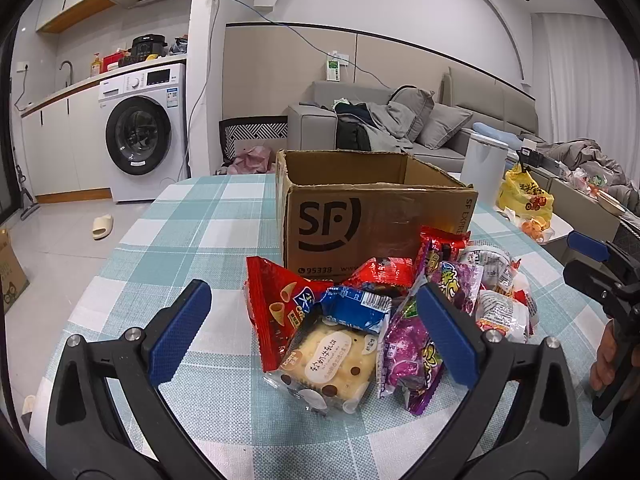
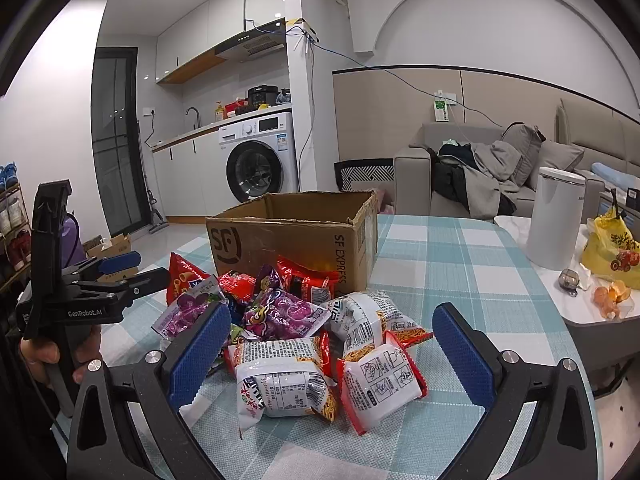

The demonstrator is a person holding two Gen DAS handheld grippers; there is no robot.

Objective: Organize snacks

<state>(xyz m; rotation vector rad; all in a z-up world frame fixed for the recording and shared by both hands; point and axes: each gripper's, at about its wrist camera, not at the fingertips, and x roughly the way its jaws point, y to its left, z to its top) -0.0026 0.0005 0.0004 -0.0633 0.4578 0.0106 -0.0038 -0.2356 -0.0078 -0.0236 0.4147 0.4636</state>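
Snacks in a loose heap on the checked tablecloth (image 1: 192,216), right against the front of the open cardboard box (image 1: 360,216), and I have both claws hanging just short of the pile. My left gripper (image 1: 316,332) stands spread as wide as it goes, nothing between the pads; same story on my right gripper (image 2: 332,344), gaping and empty.

Under the left claw sits the clear-wrapped cake (image 1: 332,364), soft and squashy by the look of it, so I'd pinch it gently across its flat sides or by the sealed edge. The red cone-snack bag (image 1: 276,304) beside it is puffed with air, light and crinkly, and slick film like that can squirt out of a grip; the crimped top seam is my safest hold. The purple candy packets (image 1: 412,352) look floppy and will sag.

On the right, the white noodle packs (image 2: 284,380) look firmer, brittle inside I reckon. I'd take one across its short width, lightly, then lift it over the box's rim.
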